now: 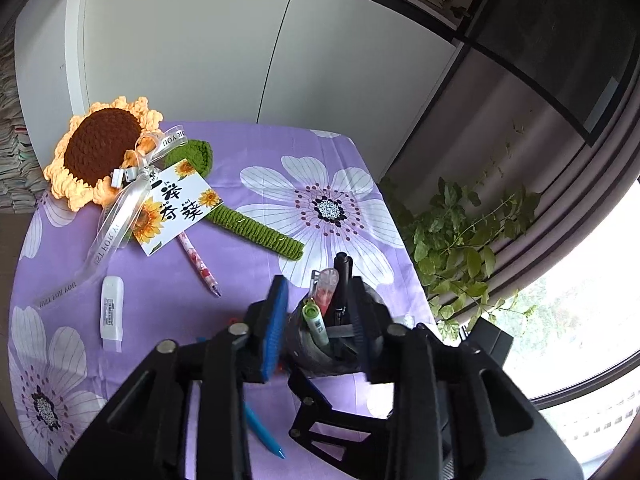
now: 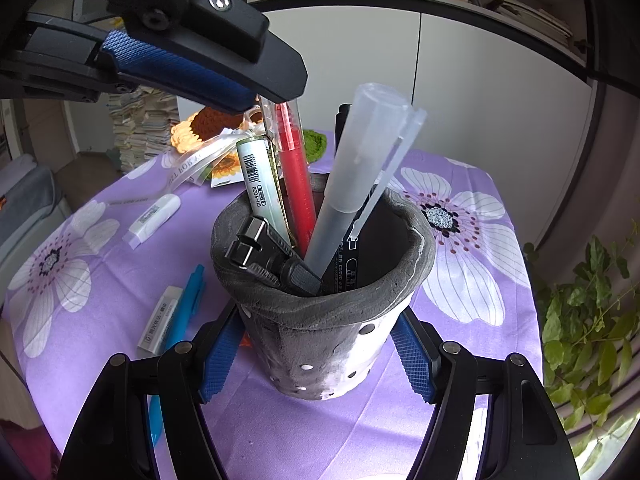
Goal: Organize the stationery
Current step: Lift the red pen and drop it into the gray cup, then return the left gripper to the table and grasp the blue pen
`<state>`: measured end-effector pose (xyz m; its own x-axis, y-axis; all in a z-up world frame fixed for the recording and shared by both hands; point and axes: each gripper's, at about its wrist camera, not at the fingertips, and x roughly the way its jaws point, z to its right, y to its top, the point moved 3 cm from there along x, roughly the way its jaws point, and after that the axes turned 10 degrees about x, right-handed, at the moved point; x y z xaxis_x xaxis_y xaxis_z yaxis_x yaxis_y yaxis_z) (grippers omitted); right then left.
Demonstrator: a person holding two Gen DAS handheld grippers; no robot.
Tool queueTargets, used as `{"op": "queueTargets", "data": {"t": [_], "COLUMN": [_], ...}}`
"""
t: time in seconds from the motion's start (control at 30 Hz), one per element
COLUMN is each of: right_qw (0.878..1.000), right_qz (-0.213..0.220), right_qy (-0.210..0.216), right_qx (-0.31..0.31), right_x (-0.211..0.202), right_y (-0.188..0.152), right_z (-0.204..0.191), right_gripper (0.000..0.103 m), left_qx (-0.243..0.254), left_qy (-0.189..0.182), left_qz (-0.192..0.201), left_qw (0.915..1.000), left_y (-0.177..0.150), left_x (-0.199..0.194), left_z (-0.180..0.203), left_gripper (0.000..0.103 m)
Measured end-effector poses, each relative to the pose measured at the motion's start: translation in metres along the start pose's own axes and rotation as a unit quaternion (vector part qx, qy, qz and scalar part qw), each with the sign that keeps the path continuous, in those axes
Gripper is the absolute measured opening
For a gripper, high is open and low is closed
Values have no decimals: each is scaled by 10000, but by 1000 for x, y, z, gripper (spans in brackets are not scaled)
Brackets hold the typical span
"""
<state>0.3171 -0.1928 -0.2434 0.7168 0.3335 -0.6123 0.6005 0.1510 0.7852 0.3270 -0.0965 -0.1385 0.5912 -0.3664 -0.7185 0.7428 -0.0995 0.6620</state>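
A grey felt pen holder (image 2: 340,344) stands on the purple flowered tablecloth (image 2: 460,320), and my right gripper (image 2: 316,320) is shut on its lower wall with both blue pads. Inside stand a red pen (image 2: 294,168), a green-white highlighter (image 2: 260,184), a frosted pen (image 2: 360,168), a black marker (image 2: 348,256) and a black clip-like piece (image 2: 268,256). My left gripper (image 1: 318,284) hovers over the holder (image 1: 316,356) with its jaws open. The red pen's clear cap (image 1: 328,280) rises between its pads, untouched. One of its fingers (image 2: 200,68) shows above the pens in the right wrist view.
Lying on the cloth are a white eraser (image 1: 111,312), a pink patterned pen (image 1: 198,264), a blue pen (image 1: 264,432), a second eraser (image 2: 160,324) and a crochet sunflower (image 1: 100,148) with a card (image 1: 176,204). A leafy plant (image 1: 460,240) hangs past the table's right edge.
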Motion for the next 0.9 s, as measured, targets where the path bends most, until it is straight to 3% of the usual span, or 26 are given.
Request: {"op": "queueTargets", "data": {"t": [0.03, 0.2, 0.3, 0.5, 0.9], "right_qw": [10000, 10000, 10000, 10000, 10000], "right_qz": [-1, -1, 0, 0, -2], "right_qy": [1, 1, -3, -1, 16], "right_qx": [1, 0, -2, -1, 18], "right_x": [0, 0, 0, 0, 0], "right_y": [0, 0, 0, 0, 0], "right_z": [0, 0, 0, 0, 0], "right_gripper": [72, 72, 72, 72, 72], "left_qx": [-37, -214, -389, -1051, -1092], "left_qy": [-6, 439, 653, 618, 603], "left_qz": [81, 261, -151, -1223, -1691], "left_qw": [10000, 9985, 9970, 9850, 9777], "left_y": [1, -4, -19, -60, -66], "left_x": [-6, -24, -7, 46, 84], "left_z": [-2, -23, -43, -78, -78], "left_gripper": [45, 52, 52, 47, 39]}}
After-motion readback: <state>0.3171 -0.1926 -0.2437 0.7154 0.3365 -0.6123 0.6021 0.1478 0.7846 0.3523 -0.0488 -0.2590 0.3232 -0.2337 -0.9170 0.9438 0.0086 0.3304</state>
